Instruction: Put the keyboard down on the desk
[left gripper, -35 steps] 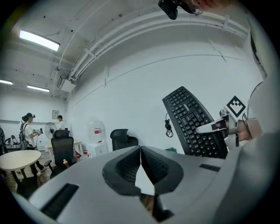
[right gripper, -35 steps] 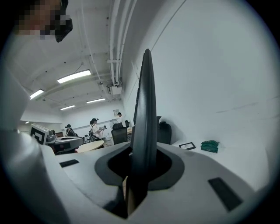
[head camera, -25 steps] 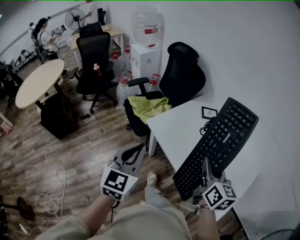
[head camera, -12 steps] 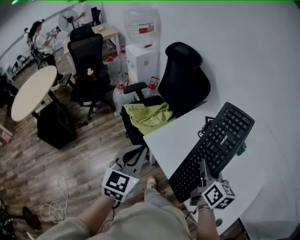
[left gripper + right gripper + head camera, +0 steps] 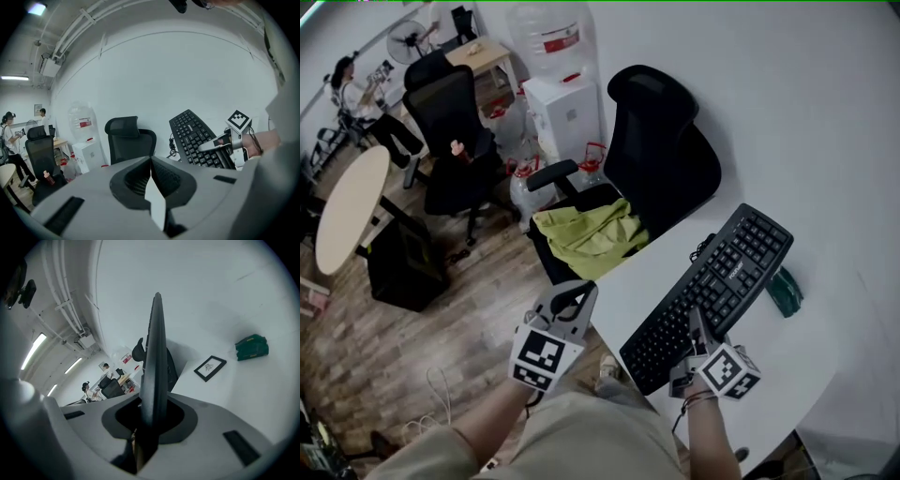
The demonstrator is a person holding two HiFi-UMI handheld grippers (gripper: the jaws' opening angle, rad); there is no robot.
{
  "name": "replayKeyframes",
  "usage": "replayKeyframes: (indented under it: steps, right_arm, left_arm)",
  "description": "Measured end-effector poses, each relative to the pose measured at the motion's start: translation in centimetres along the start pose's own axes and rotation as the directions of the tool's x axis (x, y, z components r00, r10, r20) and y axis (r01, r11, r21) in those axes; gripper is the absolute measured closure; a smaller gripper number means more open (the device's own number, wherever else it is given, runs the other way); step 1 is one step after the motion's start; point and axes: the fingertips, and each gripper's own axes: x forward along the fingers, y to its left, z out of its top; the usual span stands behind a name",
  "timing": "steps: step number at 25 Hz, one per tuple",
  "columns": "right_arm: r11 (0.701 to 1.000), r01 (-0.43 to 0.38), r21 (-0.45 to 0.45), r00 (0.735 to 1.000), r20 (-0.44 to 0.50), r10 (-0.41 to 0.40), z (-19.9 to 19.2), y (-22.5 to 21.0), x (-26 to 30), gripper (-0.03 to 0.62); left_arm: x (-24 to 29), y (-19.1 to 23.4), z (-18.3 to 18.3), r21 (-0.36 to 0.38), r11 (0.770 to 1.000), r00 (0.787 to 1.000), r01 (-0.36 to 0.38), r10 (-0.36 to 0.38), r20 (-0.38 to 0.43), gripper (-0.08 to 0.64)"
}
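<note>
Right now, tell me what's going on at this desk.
A person grips a black computer keyboard by its near edge in the right claw, holding it tilted over the white desk; it is not yet lying flat. The left claw is shut on nothing, off the desk's near side, above the wooden floor. A small dark green object and a black-framed picture lie on the desk.

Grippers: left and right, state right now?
Left gripper: shut, nothing between its jaws.
Right gripper: shut on the keyboard, gripping its near edge.
</note>
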Motion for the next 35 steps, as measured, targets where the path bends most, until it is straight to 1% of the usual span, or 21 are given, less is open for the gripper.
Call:
replayKeyframes:
  steps: [4, 8, 11, 14, 17, 20, 24, 27, 30, 33, 35]
  right_arm:
    - [0.997, 0.012, 0.081, 0.999, -0.036, -0.009, -1.5, -1.5, 3.2, 0.497]
    - [0.988, 0.031, 0.148, 0.997, -0.069, -0.021, -3.2, -2.8, 5.8, 0.497]
    - [0.980, 0.054, 0.192, 0.996, -0.082, -0.039, -4.4, -4.0, 7.7, 0.497]
    - [0.974, 0.080, 0.212, 0.993, -0.101, -0.060, -5.6, -5.2, 9.4, 0.497]
    - [0.969, 0.101, 0.225, 0.990, -0.118, -0.076, -6.9, -5.7, 11.1, 0.497]
    - [0.959, 0.117, 0.260, 0.989, -0.114, -0.089, -7.8, -6.1, 12.5, 0.497]
    - [0.932, 0.139, 0.335, 0.988, -0.106, -0.109, -9.3, -6.5, 14.5, 0.497]
    - [0.913, 0.129, 0.387, 0.991, -0.086, -0.104, -10.0, -7.0, 16.0, 0.495]
    - [0.899, 0.113, 0.423, 0.993, -0.063, -0.095, -10.3, -7.3, 17.2, 0.494]
    - [0.896, 0.079, 0.437, 0.997, -0.050, -0.063, -10.8, -7.4, 18.2, 0.491]
    - [0.903, 0.064, 0.426, 0.997, -0.058, -0.043, -11.3, -7.5, 18.8, 0.486]
  left_arm:
    - [3.3, 0.4, -1.1, 0.011, 0.999, 0.998, 0.049, -0.048, -0.047, 0.535]
    - [5.8, 0.9, -2.6, 0.018, 0.995, 0.991, 0.095, -0.093, -0.096, 0.535]
    - [7.8, 1.4, -4.1, 0.021, 0.991, 0.983, 0.132, -0.128, -0.131, 0.535]
    - [9.6, 1.9, -5.7, 0.020, 0.983, 0.969, 0.183, -0.177, -0.170, 0.535]
    - [11.1, 2.4, -7.4, 0.021, 0.969, 0.949, 0.246, -0.237, -0.209, 0.535]
    - [12.9, 3.2, -9.1, 0.031, 0.952, 0.926, 0.305, -0.289, -0.244, 0.535]
    - [15.1, 4.3, -11.8, 0.032, 0.923, 0.883, 0.384, -0.357, -0.304, 0.535]
    - [16.6, 5.1, -13.2, 0.034, 0.904, 0.858, 0.426, -0.392, -0.332, 0.535]
    - [17.9, 5.7, -14.3, 0.016, 0.888, 0.837, 0.459, -0.426, -0.344, 0.535]
    - [19.2, 6.3, -15.1, 0.022, 0.873, 0.820, 0.487, -0.448, -0.356, 0.535]
    - [19.7, 6.5, -15.5, 0.022, 0.865, 0.810, 0.501, -0.460, -0.364, 0.535]
